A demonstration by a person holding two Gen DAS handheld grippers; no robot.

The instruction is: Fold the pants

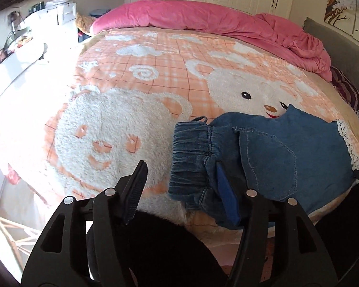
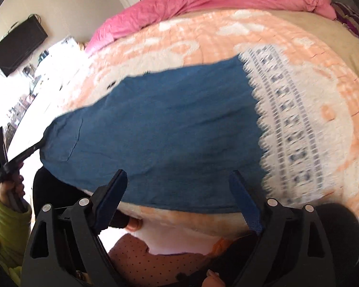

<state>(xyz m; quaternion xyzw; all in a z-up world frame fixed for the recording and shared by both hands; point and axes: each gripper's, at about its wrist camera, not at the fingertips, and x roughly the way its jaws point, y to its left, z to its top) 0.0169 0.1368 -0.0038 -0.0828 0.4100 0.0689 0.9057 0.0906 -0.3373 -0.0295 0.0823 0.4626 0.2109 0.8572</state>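
Left wrist view
- Pants (image 1: 275,157): blue denim, laid flat near the bed's front edge, towards its right side; elastic waistband (image 1: 191,157) turned left, lace hem (image 1: 349,143) right.
- Left gripper (image 1: 182,189): fingers apart, nothing clamped; the blue-padded finger (image 1: 225,196) is seen against the waistband end, contact not certain, the other over bare blanket.
- Blanket (image 1: 136,91): peach fleece with white bear figures, covering the bed.
- Quilt (image 1: 203,16): pink, bunched along the far edge.
- Judged reason: pants spread flat so a fold can be laid cleanly.

Right wrist view
- Pants (image 2: 167,131): one broad smooth panel reaching the front edge; motion blur present.
- Lace hem (image 2: 287,124): shown in full depth, only a sliver in the other view.
- Right gripper (image 2: 179,201): fingers wide apart, astride the near edge of the denim, not closed on it.
- Left gripper (image 2: 24,153): seen from outside at the waistband end, held by a hand (image 2: 14,191) in a green sleeve (image 2: 7,220).
- Not shown here: the gathered waistband and pocket stitching.
- Judged stage: both ends released or not yet seized; fold pending.
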